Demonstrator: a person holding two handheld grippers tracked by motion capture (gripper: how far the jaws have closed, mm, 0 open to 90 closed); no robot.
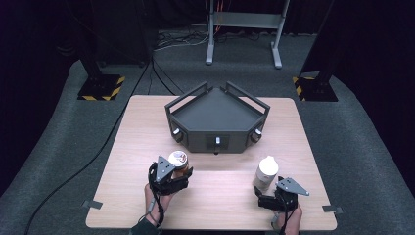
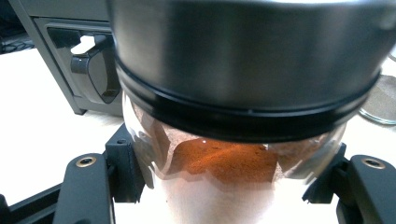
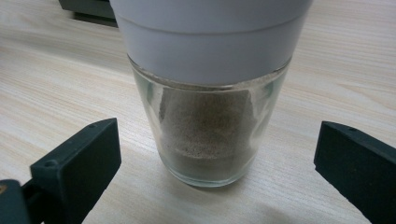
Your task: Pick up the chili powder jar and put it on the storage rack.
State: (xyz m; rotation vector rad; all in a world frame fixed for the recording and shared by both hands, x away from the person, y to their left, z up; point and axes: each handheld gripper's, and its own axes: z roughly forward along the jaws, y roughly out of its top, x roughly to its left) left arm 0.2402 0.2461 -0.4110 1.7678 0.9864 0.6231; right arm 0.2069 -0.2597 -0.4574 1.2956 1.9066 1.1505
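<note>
Up close: left gripper [image 2: 224,186] clenched on spice jar [image 2: 233,158], orange powder visible inside.
Right gripper [image 3: 219,172] low, level, jaws released around white-capped jar [image 3: 210,126].

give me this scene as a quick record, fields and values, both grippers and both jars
left gripper: shut on the metal-lidded jar
jar contents: reddish-brown powder
right gripper: open, jaws either side of the white-capped jar, not touching
jar contents: pale grey-beige powder, jar upright on the table
behind: dark grey tray with knobs at mid table
</note>
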